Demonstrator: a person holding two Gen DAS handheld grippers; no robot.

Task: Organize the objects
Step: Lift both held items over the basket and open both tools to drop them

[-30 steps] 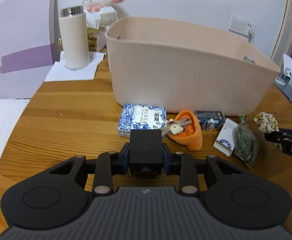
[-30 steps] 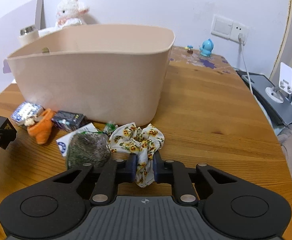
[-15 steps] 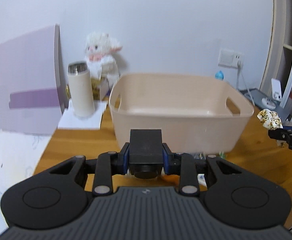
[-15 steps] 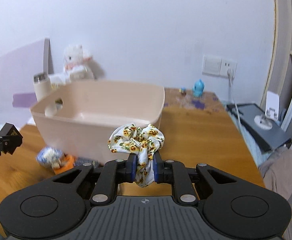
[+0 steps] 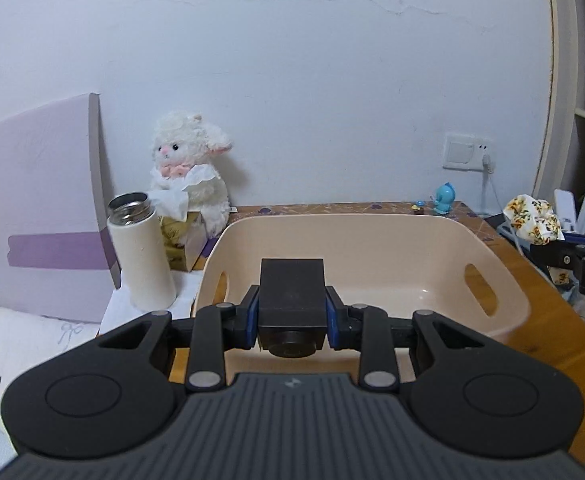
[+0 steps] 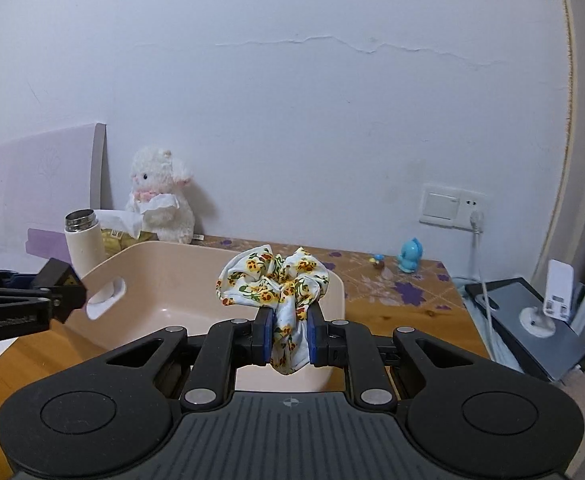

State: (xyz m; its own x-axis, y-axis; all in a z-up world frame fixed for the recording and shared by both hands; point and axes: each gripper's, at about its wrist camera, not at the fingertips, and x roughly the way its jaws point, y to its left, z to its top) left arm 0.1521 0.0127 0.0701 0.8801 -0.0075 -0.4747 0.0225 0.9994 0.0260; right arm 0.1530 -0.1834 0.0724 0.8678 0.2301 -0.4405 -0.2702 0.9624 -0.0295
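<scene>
Now our left claw (image 5: 292,320) pinches a small black box (image 5: 292,300) and our right claw (image 6: 290,336) pinches a floral scrunchie (image 6: 276,280). A second ago both sat low at the table's (image 6: 404,312) near edge among the clutter; since then we have lifted both, and each load hangs above the near rim of the empty beige plastic basket (image 5: 372,248). We judge the pickup done and release next, over the basket floor. Beyond stand an open thermos (image 5: 140,252) and a plush lamb (image 5: 188,176) at the table's far left corner.
</scene>
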